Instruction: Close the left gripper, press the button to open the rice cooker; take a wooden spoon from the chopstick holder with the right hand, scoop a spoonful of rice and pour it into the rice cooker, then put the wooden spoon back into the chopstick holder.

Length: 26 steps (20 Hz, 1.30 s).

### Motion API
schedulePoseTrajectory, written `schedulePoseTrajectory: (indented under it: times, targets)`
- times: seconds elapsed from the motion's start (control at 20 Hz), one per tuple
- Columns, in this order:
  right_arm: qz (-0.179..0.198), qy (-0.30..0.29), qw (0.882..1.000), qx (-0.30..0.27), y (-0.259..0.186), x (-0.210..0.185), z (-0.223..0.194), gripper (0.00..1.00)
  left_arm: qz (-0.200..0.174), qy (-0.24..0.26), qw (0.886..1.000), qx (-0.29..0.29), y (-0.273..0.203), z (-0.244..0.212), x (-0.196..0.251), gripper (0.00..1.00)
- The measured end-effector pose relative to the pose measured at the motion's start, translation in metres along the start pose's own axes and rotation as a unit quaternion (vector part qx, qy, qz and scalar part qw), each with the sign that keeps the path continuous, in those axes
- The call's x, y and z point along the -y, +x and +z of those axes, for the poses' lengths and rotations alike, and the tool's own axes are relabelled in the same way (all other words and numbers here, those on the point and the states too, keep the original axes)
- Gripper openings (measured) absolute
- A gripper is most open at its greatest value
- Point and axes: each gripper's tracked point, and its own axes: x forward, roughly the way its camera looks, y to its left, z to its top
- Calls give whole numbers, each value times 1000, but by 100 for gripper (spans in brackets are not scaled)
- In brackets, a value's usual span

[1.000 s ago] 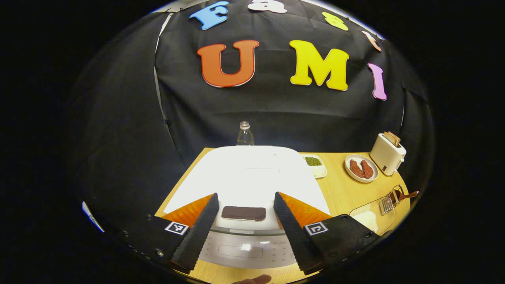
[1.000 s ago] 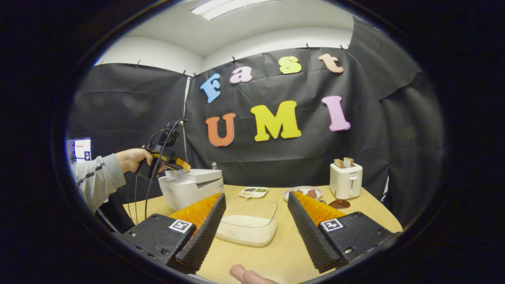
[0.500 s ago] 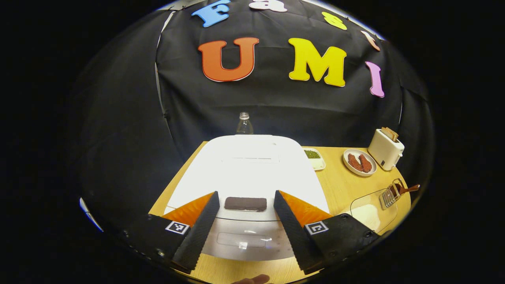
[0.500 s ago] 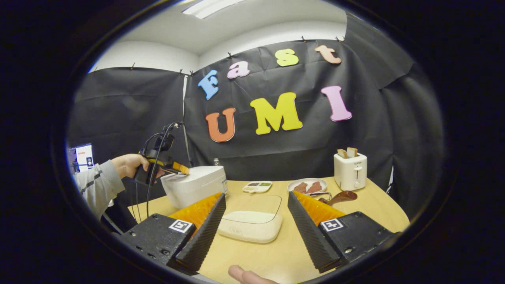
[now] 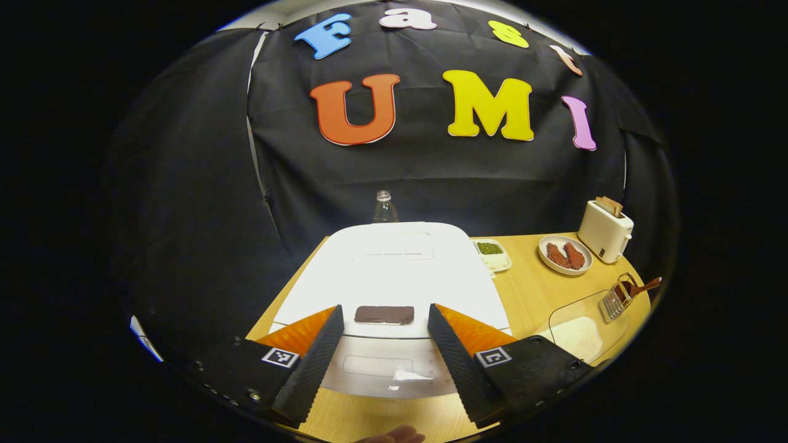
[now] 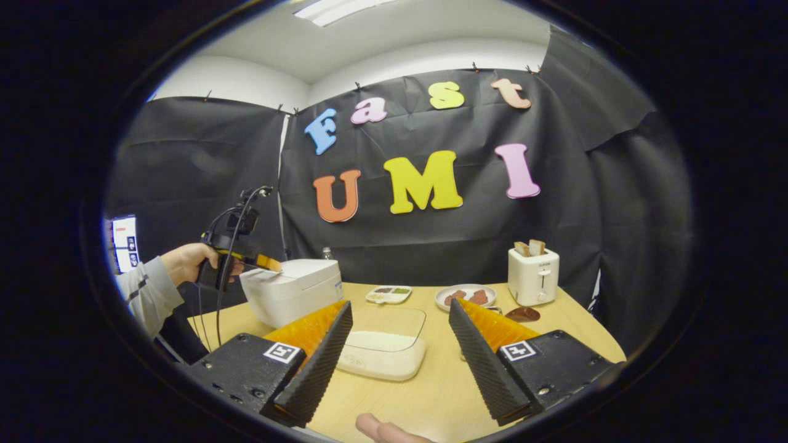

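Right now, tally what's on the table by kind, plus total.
Appliances: 2, rice cooker and toaster
Dishes holding food: 3, glass rice container, plate, divided tray
Bottles: 1, bottle
Utensil holders: 1, chopstick holder with wooden spoon
Total: 7, or 8 counting the spoon

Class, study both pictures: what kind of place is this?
Probably a mock kitchen set in a recording booth: a rice cooker, toaster and plated food on a wooden table before black cloth.
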Motion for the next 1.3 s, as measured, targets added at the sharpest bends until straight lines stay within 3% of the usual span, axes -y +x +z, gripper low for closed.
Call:
schedulePoseTrajectory:
  times: [0.55,0.85,0.95,1.0,1.05,1.25,1.3]
  targets:
    - [-49,-3,998,33,-12,26,49,100,-30,27,992,121,-137,36,57,92]
    - [-73,-4,996,45,-19,33,76,100,-44,9,985,164,-208,19,85,95]
    - [-72,6,996,50,-20,31,84,96,-37,4,983,178,-229,17,90,95]
    - [-73,10,996,52,-21,31,86,100,-29,-7,983,183,-238,15,89,95]
    - [-74,13,996,54,-23,31,88,96,-28,-17,981,190,-247,13,94,95]
    - [-72,4,996,50,-24,23,88,100,-55,-28,976,210,-274,-6,131,95]
    - [-68,2,997,48,-25,18,87,100,-46,-27,974,222,-279,-9,131,95]
